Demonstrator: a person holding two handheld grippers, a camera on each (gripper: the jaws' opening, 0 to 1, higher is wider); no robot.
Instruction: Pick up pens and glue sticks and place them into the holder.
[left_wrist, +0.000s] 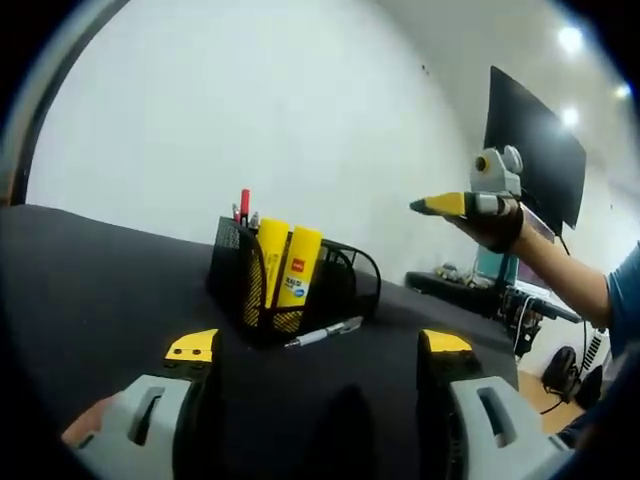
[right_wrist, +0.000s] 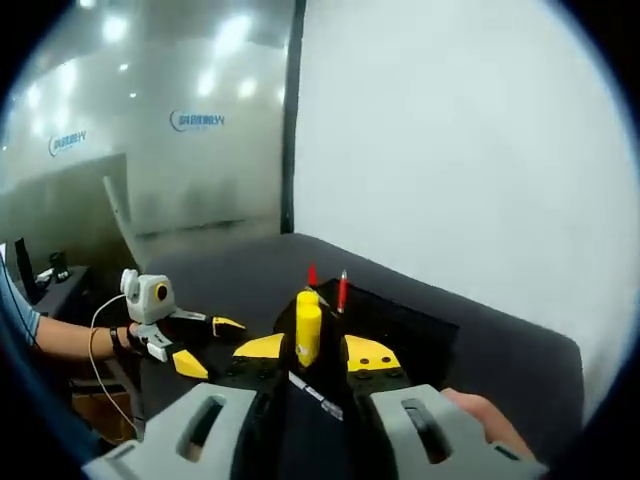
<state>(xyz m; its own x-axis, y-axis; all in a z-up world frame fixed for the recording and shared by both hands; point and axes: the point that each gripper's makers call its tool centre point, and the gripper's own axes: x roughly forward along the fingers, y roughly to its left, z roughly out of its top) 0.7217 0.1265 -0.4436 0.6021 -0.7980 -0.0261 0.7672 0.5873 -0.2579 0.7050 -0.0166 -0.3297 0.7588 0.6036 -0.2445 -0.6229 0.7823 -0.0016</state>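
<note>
A black mesh holder (left_wrist: 290, 285) stands on a dark surface (left_wrist: 100, 280) before a white wall (left_wrist: 250, 100), already carrying two yellow glue sticks (left_wrist: 285, 265) and, behind them, pens (left_wrist: 244, 205) of which little more than the red tips can be seen. A white pen (left_wrist: 325, 333) lies on the surface against the holder's near foot. In the left gripper view the left gripper (left_wrist: 318, 347) points at the holder from the near side, its yellow-tipped fingers (left_wrist: 192, 347) spread wide with nothing between them and their bases cut off at the frame's bottom. To the right of the holder and above it, the right gripper (left_wrist: 440, 206) hangs in the air in a gloved hand (left_wrist: 495, 222); its fingers appear pressed together, though they are too small to be sure.

The right gripper view looks down at the holder (right_wrist: 400, 325) from the other side, where a yellow glue stick (right_wrist: 308, 328) and two red-tipped pens (right_wrist: 342, 290) rise between that gripper's own fingers (right_wrist: 370, 354), which stand close on either side; whether they pinch the stick cannot be told. The white pen (right_wrist: 312, 389) shows just below it. Left of the holder, the left gripper (right_wrist: 205, 343) lies open, a cable trailing from the hand. A dark monitor (left_wrist: 530, 150) stands beyond the surface.
</note>
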